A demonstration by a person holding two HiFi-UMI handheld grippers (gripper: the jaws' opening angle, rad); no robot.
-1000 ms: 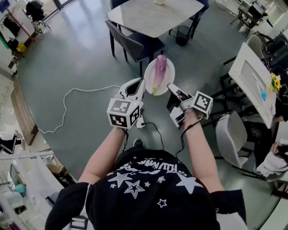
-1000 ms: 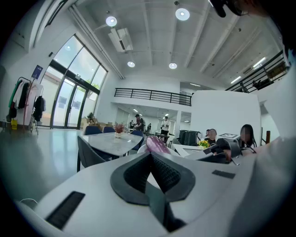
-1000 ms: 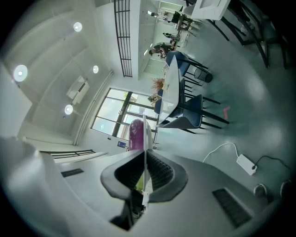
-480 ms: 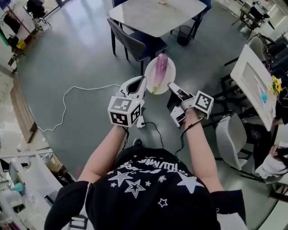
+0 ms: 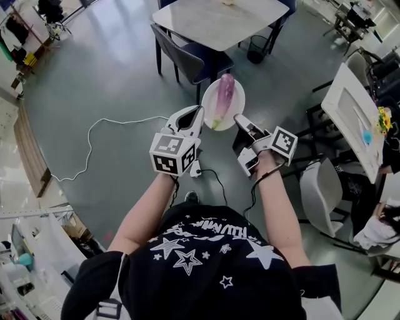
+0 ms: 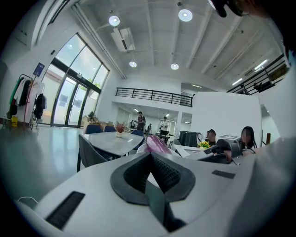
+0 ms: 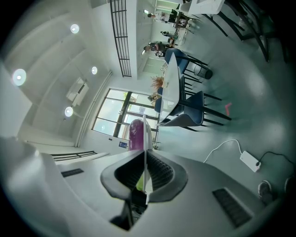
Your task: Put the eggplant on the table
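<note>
A purple eggplant [image 5: 224, 94] with a green stem end lies on a round white plate [image 5: 237, 95], held in the air above the floor. My left gripper [image 5: 198, 116] is shut on the plate's left rim, and my right gripper [image 5: 239, 120] is shut on its right rim. The left gripper view has the eggplant [image 6: 157, 144] just beyond the closed pads. The right gripper view catches the plate [image 7: 144, 134] edge-on as a thin white line, with the eggplant [image 7: 136, 134] beside it. A pale marble table [image 5: 219, 19] stands ahead.
Dark blue chairs [image 5: 184, 62] stand on the table's near side, between it and the plate. A black bin [image 5: 255, 49] sits by the table. A white cable [image 5: 100, 134] and power strip [image 5: 195, 170] lie on the floor. Another white table [image 5: 353, 112] stands at the right.
The plate with the eggplant and both grippers have edged slightly toward the marble table. Both grips are unchanged.
</note>
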